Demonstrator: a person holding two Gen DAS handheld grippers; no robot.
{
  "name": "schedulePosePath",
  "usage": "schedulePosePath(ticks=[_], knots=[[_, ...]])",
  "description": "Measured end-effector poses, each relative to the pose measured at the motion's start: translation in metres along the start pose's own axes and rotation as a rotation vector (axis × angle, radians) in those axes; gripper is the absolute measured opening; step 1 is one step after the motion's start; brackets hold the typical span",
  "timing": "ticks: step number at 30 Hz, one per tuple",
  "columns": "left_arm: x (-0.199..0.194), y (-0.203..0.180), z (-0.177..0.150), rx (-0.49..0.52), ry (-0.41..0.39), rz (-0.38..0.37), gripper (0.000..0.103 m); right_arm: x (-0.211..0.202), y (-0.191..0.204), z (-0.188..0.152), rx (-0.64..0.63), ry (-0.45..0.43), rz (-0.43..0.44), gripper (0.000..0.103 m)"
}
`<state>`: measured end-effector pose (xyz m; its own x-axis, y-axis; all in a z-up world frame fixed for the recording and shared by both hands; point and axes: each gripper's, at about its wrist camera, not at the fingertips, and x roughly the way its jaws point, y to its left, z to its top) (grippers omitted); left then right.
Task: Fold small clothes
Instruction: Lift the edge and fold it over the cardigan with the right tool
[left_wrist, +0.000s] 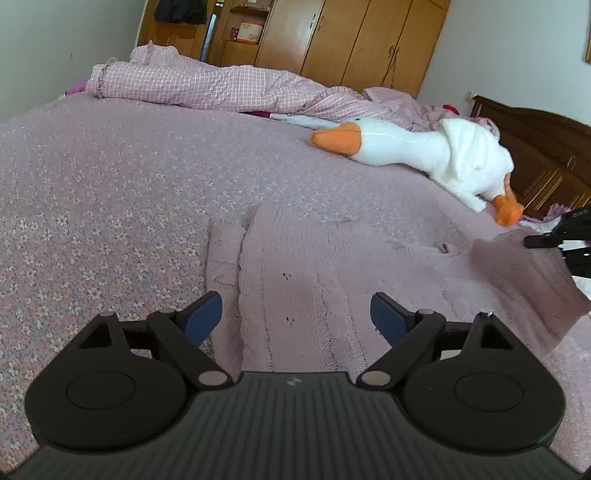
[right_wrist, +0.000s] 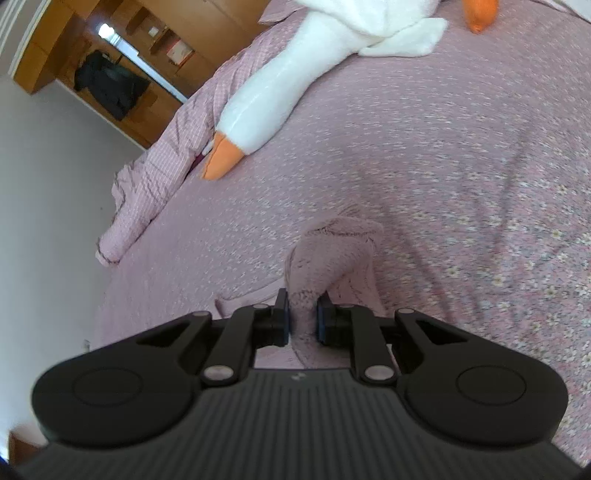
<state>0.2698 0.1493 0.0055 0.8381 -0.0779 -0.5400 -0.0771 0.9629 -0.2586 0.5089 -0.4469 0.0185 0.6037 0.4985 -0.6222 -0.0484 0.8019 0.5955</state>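
A small pink knitted sweater (left_wrist: 314, 273) lies flat on the bed in the left wrist view, one sleeve folded along its left side. My left gripper (left_wrist: 295, 314) hovers open just above its near hem, nothing between the blue pads. At the right edge, my right gripper (left_wrist: 546, 238) lifts the sweater's other side, which hangs blurred in the air. In the right wrist view my right gripper (right_wrist: 303, 317) is shut on a bunched part of the pink sweater (right_wrist: 332, 251), which rises between the pads.
A white plush goose (left_wrist: 424, 151) with orange beak and feet lies across the far bed, also the goose (right_wrist: 295, 85) in the right wrist view. A crumpled pink checked quilt (left_wrist: 207, 83) lies behind. Wooden wardrobes (left_wrist: 351, 37) and a dark headboard (left_wrist: 543, 155) border the bed.
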Motion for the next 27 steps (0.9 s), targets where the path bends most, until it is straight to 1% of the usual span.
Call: schedulePosePath(ticks=[3,5,12,16,20,27], knots=[[-0.007,0.003,0.004,0.007,-0.021,0.014,0.092,0.004,0.018,-0.003,-0.02,0.005,0.005,0.017],[-0.011,0.006,0.007,-0.01,-0.027,0.007,0.092,0.005,0.031,-0.006,-0.033,0.007,0.006,0.017],[-0.009,0.01,0.008,-0.026,0.004,0.019,0.093,0.019,0.068,-0.022,-0.059,0.031,0.025,0.017],[-0.011,0.018,0.013,-0.061,0.03,-0.009,0.093,0.028,0.09,-0.035,-0.083,0.052,0.047,0.017],[-0.019,0.028,0.02,-0.085,0.011,0.005,0.093,0.038,0.11,-0.047,-0.11,0.069,0.078,0.017],[-0.028,0.051,0.027,-0.181,0.004,0.024,0.093,0.057,0.143,-0.069,-0.138,0.101,0.123,0.017]])
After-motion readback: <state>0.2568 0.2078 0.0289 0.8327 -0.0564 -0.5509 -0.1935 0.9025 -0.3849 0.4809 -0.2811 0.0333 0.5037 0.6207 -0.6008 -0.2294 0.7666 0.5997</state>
